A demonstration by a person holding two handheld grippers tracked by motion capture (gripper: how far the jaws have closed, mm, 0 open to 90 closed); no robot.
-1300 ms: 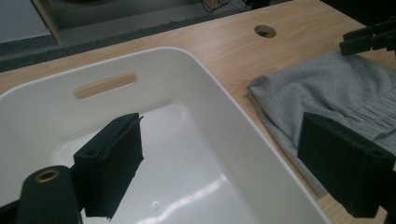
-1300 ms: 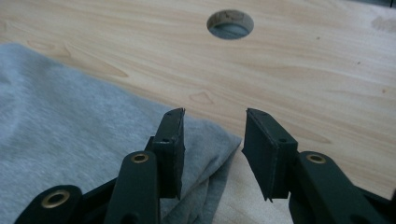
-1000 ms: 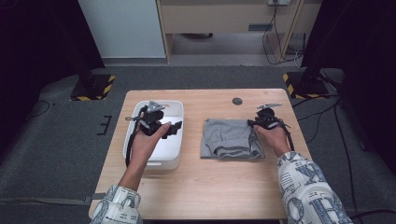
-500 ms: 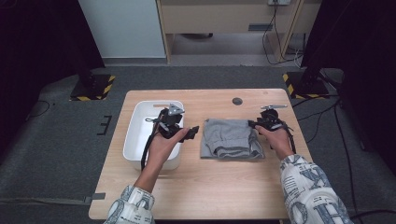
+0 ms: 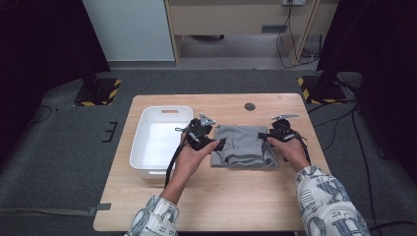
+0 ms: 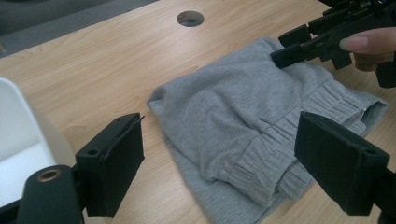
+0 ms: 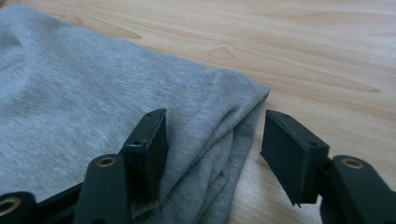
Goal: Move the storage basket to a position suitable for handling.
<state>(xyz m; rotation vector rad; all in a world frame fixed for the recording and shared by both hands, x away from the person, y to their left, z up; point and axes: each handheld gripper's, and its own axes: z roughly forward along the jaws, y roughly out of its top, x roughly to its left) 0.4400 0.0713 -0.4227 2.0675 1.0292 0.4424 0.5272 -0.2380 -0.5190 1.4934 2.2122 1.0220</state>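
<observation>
A folded grey garment [image 5: 244,146] is laid on the table [image 5: 236,196], near the middle and somewhat toward the far right corner. The left gripper [image 5: 220,144] is held at the garment's left edge with its jaws spread wide, nothing pinched between them. The right gripper [image 5: 263,135] is set at the garment's right edge; its jaws have just been opening and are seen parted astride the folded edge, the cloth not pressed. A white bin [image 5: 147,129] is placed at the table's left edge, just beside the left gripper.
</observation>
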